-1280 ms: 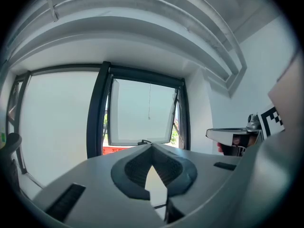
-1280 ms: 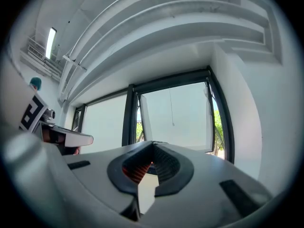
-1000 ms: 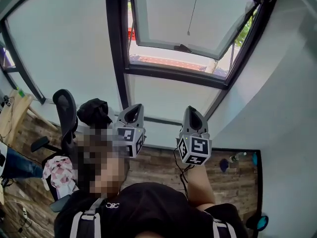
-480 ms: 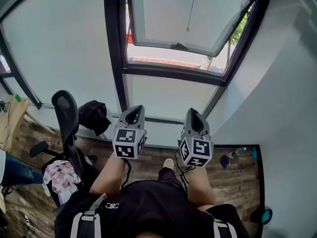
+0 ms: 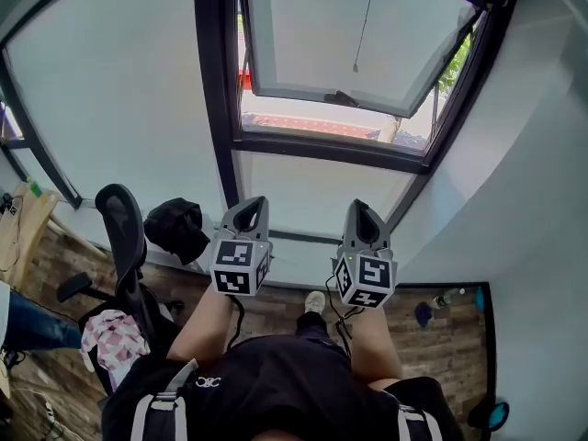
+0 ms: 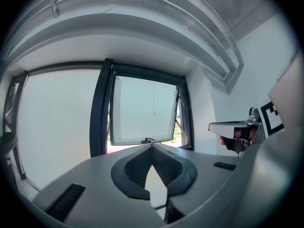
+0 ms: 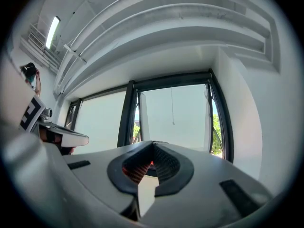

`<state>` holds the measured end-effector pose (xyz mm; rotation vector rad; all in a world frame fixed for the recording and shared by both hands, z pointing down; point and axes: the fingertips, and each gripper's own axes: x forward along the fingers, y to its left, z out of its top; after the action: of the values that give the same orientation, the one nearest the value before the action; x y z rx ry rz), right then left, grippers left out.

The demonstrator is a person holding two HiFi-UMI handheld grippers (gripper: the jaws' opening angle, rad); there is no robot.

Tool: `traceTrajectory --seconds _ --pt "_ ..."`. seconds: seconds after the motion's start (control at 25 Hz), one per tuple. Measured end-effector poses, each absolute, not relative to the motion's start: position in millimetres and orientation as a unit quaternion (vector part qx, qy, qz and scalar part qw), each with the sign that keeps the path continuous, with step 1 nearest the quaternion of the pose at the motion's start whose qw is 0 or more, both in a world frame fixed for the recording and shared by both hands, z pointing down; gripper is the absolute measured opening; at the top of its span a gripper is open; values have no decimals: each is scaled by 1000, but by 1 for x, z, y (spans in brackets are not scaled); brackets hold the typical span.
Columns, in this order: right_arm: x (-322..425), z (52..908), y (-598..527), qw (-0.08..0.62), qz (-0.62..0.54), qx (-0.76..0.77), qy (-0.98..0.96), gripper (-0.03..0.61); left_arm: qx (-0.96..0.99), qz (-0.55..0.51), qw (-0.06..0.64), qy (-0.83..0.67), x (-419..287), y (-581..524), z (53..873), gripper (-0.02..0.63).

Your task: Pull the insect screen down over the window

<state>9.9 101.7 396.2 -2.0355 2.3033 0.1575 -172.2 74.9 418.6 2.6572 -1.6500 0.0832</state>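
The window [image 5: 358, 35] has a black frame, and its pale sash is swung outward at the bottom. A thin pull cord [image 5: 361, 26] hangs down the middle of the sash and shows again as the cord [image 6: 153, 99] and the cord [image 7: 172, 106]. A dark handle [image 5: 342, 97] sits on the sash's lower edge. My left gripper [image 5: 250, 204] and right gripper [image 5: 356, 208] are held side by side well below the window, both pointing at it. The left gripper [image 6: 152, 146] is shut and holds nothing. The right gripper [image 7: 153, 144] is also shut and holds nothing.
A fixed glass pane [image 5: 119, 81] fills the left. Below it stand a black office chair [image 5: 124, 223], a dark bag [image 5: 179, 228] and a pink cloth [image 5: 112, 333]. A bottle [image 5: 446, 295] lies on the wooden floor [image 5: 441, 338] by the white right wall [image 5: 533, 173].
Both grippers stay shut and side by side in the same place. The head view has tipped slightly, so the window sits a little lower in the frame.
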Motion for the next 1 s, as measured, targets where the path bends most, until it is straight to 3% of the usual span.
traceTrajectory --seconds 1.0 --pt "120 381 -202 23 50 -625 779 3 843 40 14 -536 -40 -224 409 14"
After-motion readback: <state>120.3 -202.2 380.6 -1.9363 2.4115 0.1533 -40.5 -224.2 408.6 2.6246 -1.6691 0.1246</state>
